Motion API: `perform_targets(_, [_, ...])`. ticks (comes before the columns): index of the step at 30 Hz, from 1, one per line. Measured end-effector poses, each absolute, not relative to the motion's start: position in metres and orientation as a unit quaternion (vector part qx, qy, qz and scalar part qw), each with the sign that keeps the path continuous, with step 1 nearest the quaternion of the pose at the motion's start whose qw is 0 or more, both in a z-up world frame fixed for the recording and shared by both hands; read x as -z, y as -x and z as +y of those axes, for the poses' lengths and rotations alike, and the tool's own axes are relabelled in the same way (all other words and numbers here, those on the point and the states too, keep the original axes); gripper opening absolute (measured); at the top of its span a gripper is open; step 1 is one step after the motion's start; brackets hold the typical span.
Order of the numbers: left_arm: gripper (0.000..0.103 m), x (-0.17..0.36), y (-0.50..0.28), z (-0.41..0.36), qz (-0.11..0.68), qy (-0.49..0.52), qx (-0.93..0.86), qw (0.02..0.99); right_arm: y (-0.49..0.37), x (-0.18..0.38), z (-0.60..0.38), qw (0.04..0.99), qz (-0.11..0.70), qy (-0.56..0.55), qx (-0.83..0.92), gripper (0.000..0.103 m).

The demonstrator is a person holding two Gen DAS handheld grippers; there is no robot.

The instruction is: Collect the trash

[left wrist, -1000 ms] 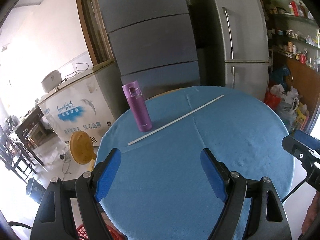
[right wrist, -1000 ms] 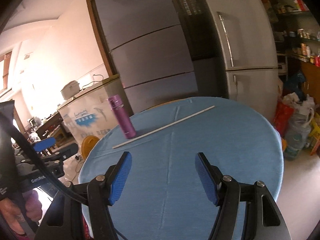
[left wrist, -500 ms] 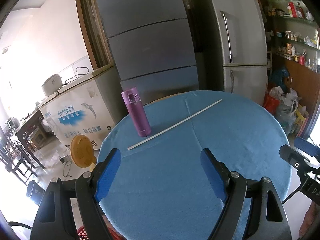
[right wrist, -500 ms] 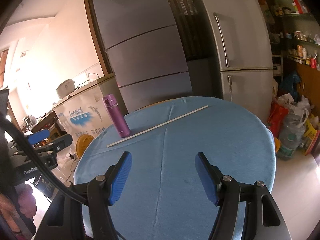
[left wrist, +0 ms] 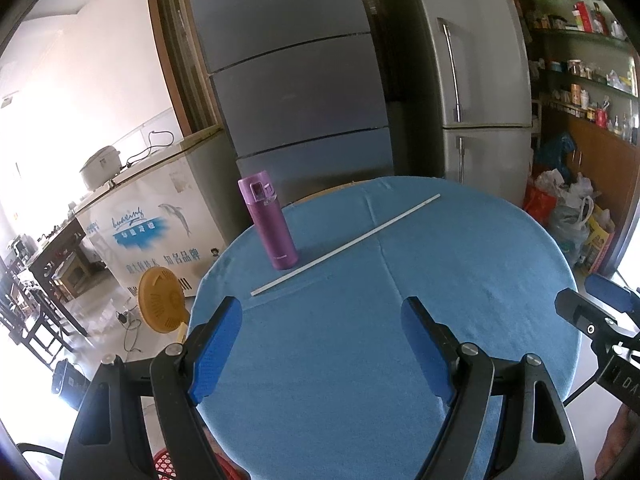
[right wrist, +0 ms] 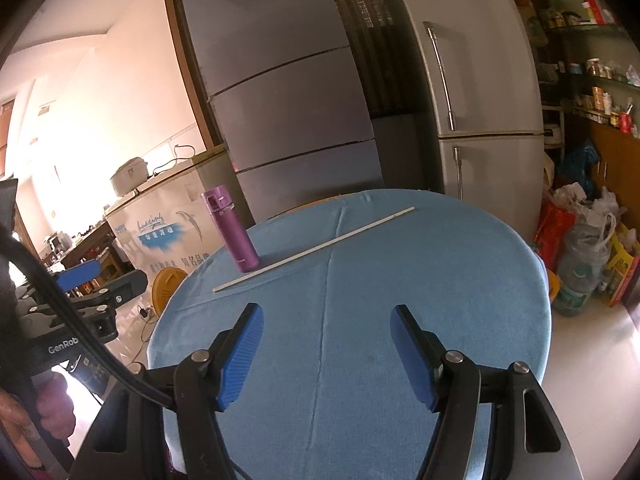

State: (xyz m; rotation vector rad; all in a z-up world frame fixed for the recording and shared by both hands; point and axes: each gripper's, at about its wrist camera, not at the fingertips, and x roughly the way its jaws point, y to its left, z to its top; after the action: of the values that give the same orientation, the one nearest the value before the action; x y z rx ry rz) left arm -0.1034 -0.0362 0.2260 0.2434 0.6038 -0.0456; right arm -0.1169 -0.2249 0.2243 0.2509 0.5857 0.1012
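A long thin white stick (left wrist: 346,244) (right wrist: 314,249) lies slantwise across the far half of a round table under a blue cloth (left wrist: 360,360) (right wrist: 440,272). A purple flask (left wrist: 267,222) (right wrist: 230,227) stands upright at the stick's left end, just behind it. My left gripper (left wrist: 322,344) hangs open over the near side of the table, well short of the stick, nothing between its blue pads. My right gripper (right wrist: 326,346) is likewise open and empty above the near cloth. Each gripper shows at the edge of the other's view.
Tall grey fridges (left wrist: 304,92) stand behind the table. A white chest freezer (left wrist: 152,220) and a yellow fan (left wrist: 162,300) are at the left. Bags and a water bottle (right wrist: 576,272) sit on the floor at the right, below shelves. A red basket (left wrist: 168,466) shows under the table's near edge.
Both views shift slightly; the table, flask and stick sit a little lower and further left in the right wrist view. Nothing on the table moved and neither gripper changed its opening.
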Motion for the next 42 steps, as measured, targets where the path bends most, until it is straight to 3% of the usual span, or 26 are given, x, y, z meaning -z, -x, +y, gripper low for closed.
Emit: perform_targets(42, [0.082, -0.203, 0.099, -0.059, 0.332, -0.137, 0.049, 0.932, 0.116, -0.209, -0.242, 0.94, 0.306, -0.149, -0.034, 0.07])
